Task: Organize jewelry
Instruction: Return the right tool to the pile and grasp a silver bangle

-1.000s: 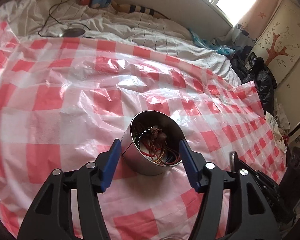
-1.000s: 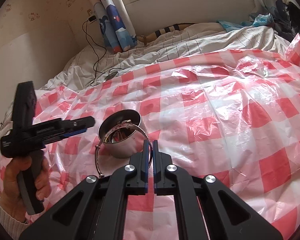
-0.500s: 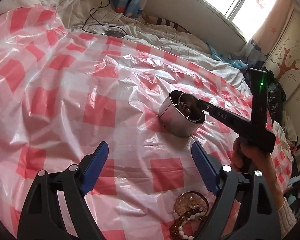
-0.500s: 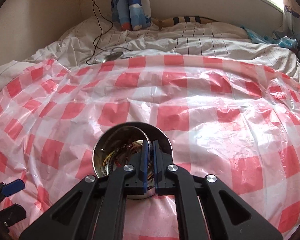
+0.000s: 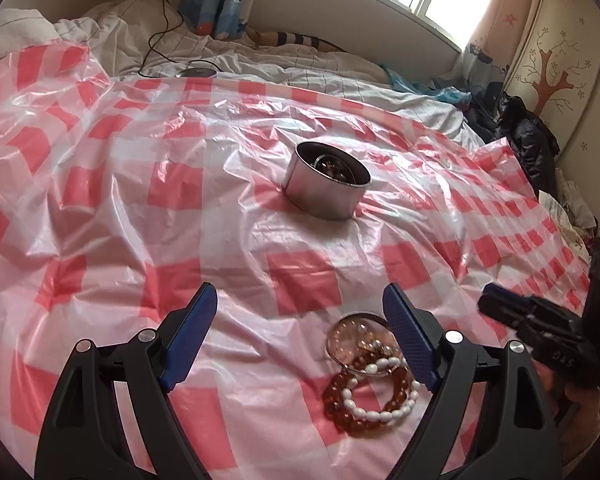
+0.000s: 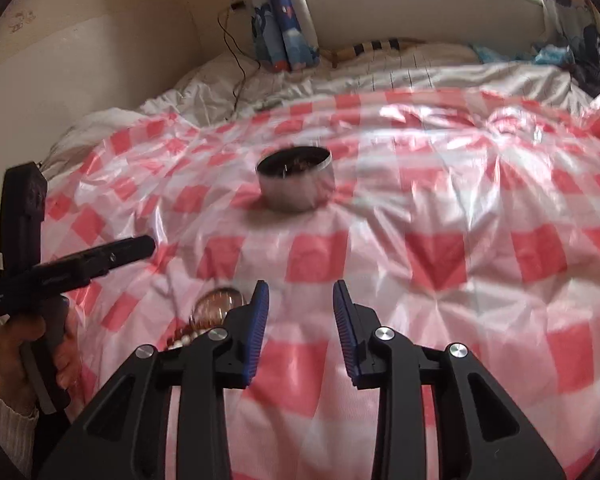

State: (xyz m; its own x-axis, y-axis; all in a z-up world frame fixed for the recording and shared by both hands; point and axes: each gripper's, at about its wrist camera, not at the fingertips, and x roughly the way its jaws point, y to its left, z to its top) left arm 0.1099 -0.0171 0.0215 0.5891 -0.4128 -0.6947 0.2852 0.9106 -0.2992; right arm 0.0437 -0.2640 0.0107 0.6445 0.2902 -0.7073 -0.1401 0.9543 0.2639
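Observation:
A round metal tin [image 5: 326,184] holding jewelry stands on the red-and-white checked plastic sheet [image 5: 140,200]; it also shows in the right wrist view [image 6: 296,182]. A clear lid [image 5: 356,338] with an amber bead bracelet [image 5: 340,400] and a white bead bracelet [image 5: 374,398] lies close to my left gripper [image 5: 300,312], just inside its right finger. The left gripper is open and empty. My right gripper [image 6: 300,304] is open and empty, well short of the tin. The lid and beads [image 6: 216,308] lie left of it.
The sheet covers a bed with white bedding [image 5: 260,60] behind it. A cable and a round device [image 5: 198,73] lie at the back. Dark clothes [image 5: 528,140] pile up at the right edge. The other gripper shows in each view [image 5: 540,328] [image 6: 72,268].
Both grippers have pulled back from the tin. My right gripper, shut over the tin before, is now open. The lid and bracelets have come into view near the left gripper.

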